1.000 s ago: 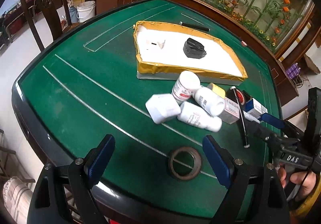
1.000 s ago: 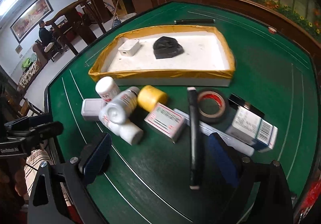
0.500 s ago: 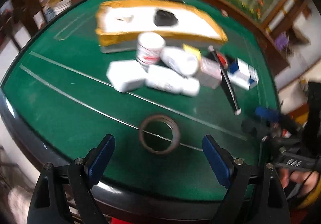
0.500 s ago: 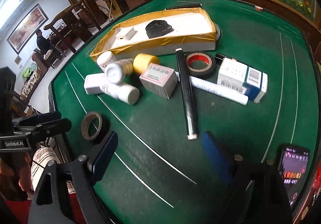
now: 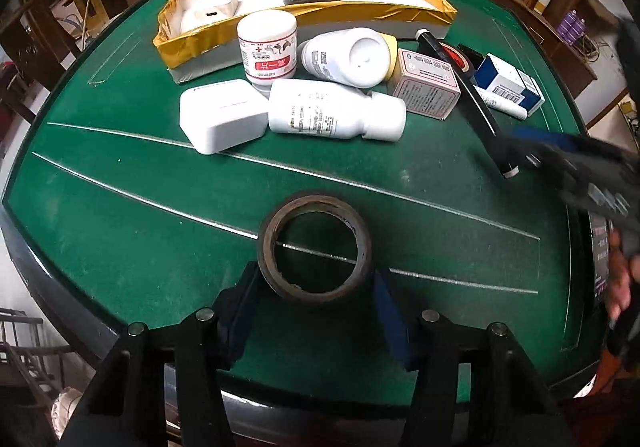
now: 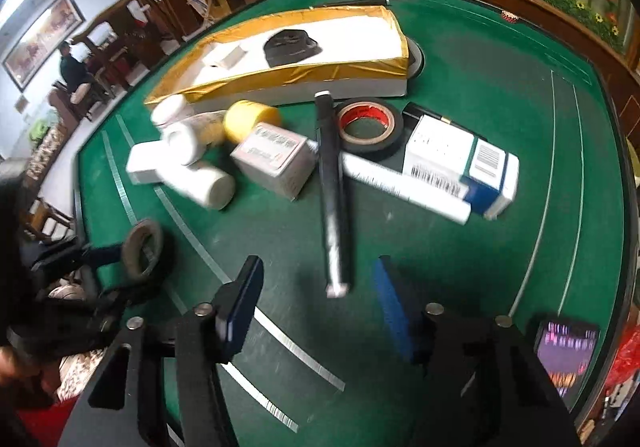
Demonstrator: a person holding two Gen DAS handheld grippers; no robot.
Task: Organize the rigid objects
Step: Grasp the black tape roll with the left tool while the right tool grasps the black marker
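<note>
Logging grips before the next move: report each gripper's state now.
Left gripper: jaws just closing, pads pressing the flat brown tape roll.
Right gripper: open, jaws just closing, thin black marker pen end between them, untouched.

2 wrist fisheyes, close, angled steeply down, sharing green table (image 5: 120, 215)

The counter (image 5: 120, 215) is green felt crossed by thin white lines. The tape roll (image 5: 315, 249) is dull brown. The tray (image 5: 188, 47) has gold walls and a white floor. The bottles (image 5: 332, 111) are white, one label (image 5: 269, 65) printed red. The marker (image 6: 334, 191) is black; another tape roll (image 6: 370, 127) is black with a red core.
</note>
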